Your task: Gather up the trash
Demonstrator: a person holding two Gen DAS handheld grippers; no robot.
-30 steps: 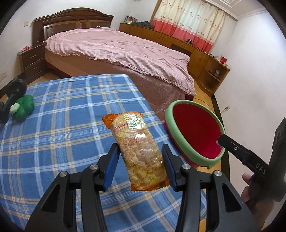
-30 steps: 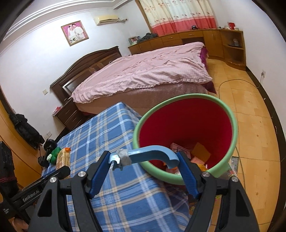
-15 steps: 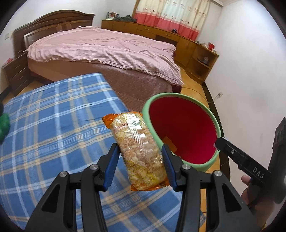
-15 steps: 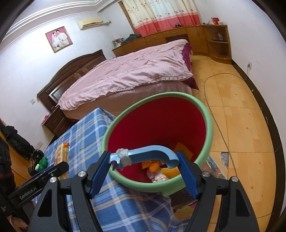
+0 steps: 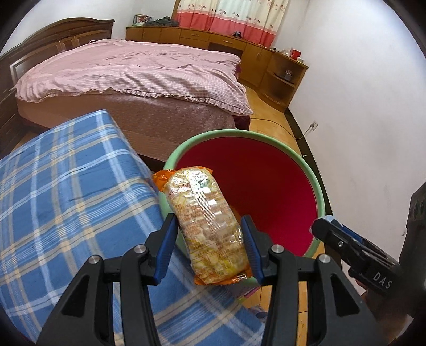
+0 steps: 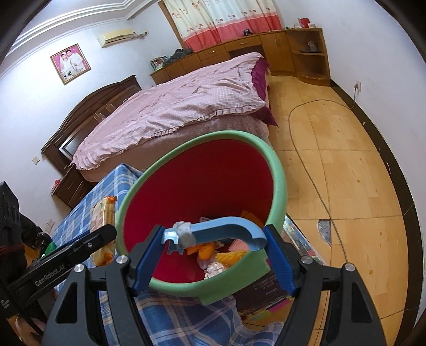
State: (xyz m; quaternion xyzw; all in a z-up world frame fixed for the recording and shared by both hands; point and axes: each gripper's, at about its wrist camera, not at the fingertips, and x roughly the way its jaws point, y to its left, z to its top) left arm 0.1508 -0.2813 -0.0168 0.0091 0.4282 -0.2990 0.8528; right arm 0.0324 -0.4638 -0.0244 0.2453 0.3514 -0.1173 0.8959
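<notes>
Pinching a clear snack packet [image 5: 206, 226] between its two blue pads, the left gripper [image 5: 209, 241] is holding the packet lengthwise, the orange crimped end pointing away from it and the near end sticking out just past the fingertips. Directly beyond and to the right of that gripper, the red bin with a green rim [image 5: 320, 197] is gaping open, and the packet is hanging over the bin's near rim, partly above its red inside. Further right, the right gripper [image 6: 213, 251] is clamping the bin's light blue handle [image 6: 229, 230]; a grey wad of tape [image 6: 182, 237] is wrapped around the handle near its left finger. Just past the handle, crumpled wrappers and orange scraps [image 6: 213, 255] are lying at the bottom of the bin.

Under and to the left of the left gripper, a blue plaid cloth [image 5: 61, 191] is covering the table, with the bin pressing against its edge. Beyond the cloth, a bed with a pink quilt [image 5: 127, 71] is filling the middle of the room, its dark wooden headboard [image 5: 53, 34] rising at the far left. Farthest off, low wooden cabinets [image 5: 213, 40] are running along the wall beneath red-and-cream curtains [image 5: 229, 16], and yellow floor tiles [image 6: 346, 170] are spreading off to the right.
</notes>
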